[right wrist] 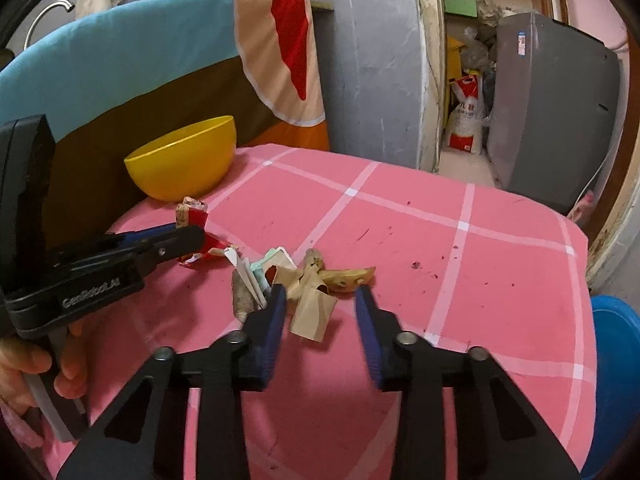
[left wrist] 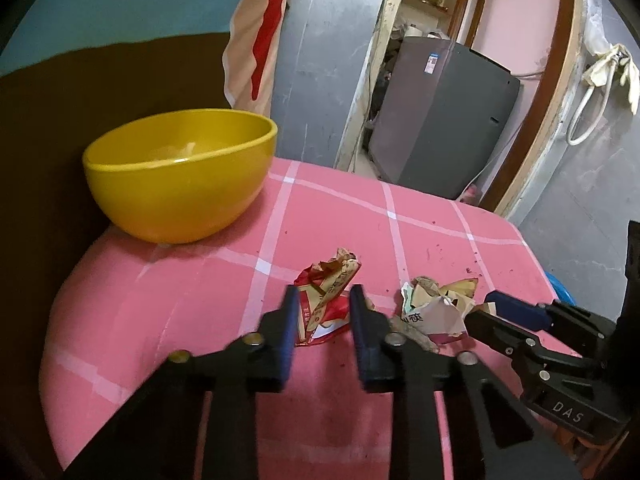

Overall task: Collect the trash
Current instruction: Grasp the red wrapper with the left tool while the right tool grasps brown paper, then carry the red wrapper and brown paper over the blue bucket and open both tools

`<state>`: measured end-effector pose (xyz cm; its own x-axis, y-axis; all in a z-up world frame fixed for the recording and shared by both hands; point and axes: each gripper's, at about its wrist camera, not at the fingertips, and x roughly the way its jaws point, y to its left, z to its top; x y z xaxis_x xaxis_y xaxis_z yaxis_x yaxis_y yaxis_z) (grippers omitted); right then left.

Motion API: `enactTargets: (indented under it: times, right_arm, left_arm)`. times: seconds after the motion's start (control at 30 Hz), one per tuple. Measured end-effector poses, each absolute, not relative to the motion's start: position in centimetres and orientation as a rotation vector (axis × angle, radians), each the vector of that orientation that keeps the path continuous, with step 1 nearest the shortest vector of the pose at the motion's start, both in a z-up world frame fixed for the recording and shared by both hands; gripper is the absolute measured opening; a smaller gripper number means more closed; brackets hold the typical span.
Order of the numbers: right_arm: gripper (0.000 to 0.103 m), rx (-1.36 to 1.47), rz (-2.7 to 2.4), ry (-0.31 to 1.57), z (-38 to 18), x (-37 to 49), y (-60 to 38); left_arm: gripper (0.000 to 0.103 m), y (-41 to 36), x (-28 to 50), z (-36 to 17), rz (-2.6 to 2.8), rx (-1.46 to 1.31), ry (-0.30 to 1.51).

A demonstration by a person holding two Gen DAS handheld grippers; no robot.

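A pink checked cloth [left wrist: 420, 240] covers the table, and two bits of trash lie on it near the front edge. The left gripper [left wrist: 325, 312] has its fingers apart on either side of a crumpled red wrapper [left wrist: 326, 296]; the pads look close to the wrapper's sides, but I cannot tell whether they touch it. The right gripper [right wrist: 321, 312] is wide open around a heap of brown and white paper scraps [right wrist: 308, 292], its left finger [right wrist: 272, 320] just beside the white folds and its right finger clear of the heap. The wrapper and the scraps lie just beside each other. A yellow bowl [left wrist: 180, 176] stands upright at the far left of the cloth, well apart from both. A hand [right wrist: 24, 376] grips the left gripper's handle
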<state>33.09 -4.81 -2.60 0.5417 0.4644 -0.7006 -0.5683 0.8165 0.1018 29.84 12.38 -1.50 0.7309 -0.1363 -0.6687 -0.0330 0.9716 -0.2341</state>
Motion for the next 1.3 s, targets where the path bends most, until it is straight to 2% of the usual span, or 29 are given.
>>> enactTargets:
  times: [0.03, 0.17, 0.43, 0.73, 1.3]
  right_arm:
    - [0.017, -0.144, 0.621, 0.792, -2.6, 33.1, -4.7]
    - [0.011, -0.131, 0.64, 0.794, -2.6, 33.1, -5.0]
    - [0.01, -0.095, 0.636, 0.701, -1.4, 31.6, -6.5]
    - [0.01, -0.059, 0.616, 0.536, 1.0, 28.7, -9.5]
    - [0.01, -0.004, 0.472, 0.238, 7.0, 23.5, -17.9]
  left_arm:
    - [0.009, 12.5, 30.0, -1.6, -0.058, -0.242, 0.756]
    - [0.001, 12.6, 29.6, -1.6, -0.057, -0.249, 0.743]
    - [0.001, 11.9, 28.0, -0.7, -0.039, -0.223, 0.688]
    - [0.001, 10.2, 24.8, 1.8, -0.031, -0.217, 0.549]
    - [0.001, 1.8, 22.0, 8.4, -0.174, -0.142, 0.305]
